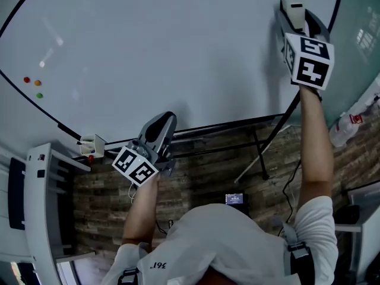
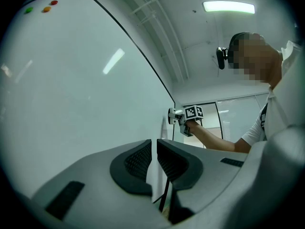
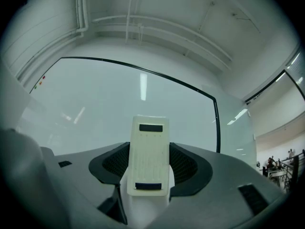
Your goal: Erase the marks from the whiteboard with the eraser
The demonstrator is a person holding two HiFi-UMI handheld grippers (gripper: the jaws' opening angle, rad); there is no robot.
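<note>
A large whiteboard [image 1: 154, 52] with a black frame fills the head view and looks free of marks. My right gripper [image 1: 295, 13] is raised near the board's upper right corner, shut on a cream-white eraser [image 1: 292, 6] that rests against the board. In the right gripper view the eraser [image 3: 148, 154] sits upright between the dark pads [image 3: 188, 163]. My left gripper [image 1: 159, 129] hovers low by the board's bottom edge, shut with nothing between its pads [image 2: 138, 161]. From the left gripper view the right gripper [image 2: 183, 116] and the person's forearm appear at the board's edge.
Three small round magnets [image 1: 32, 86], red, orange and green, stick to the board's left side. A small marker holder [image 1: 92, 144] hangs at the bottom edge. The board's black stand legs [image 1: 261, 153] reach over the wood-pattern floor. A white rack [image 1: 41, 206] stands at left.
</note>
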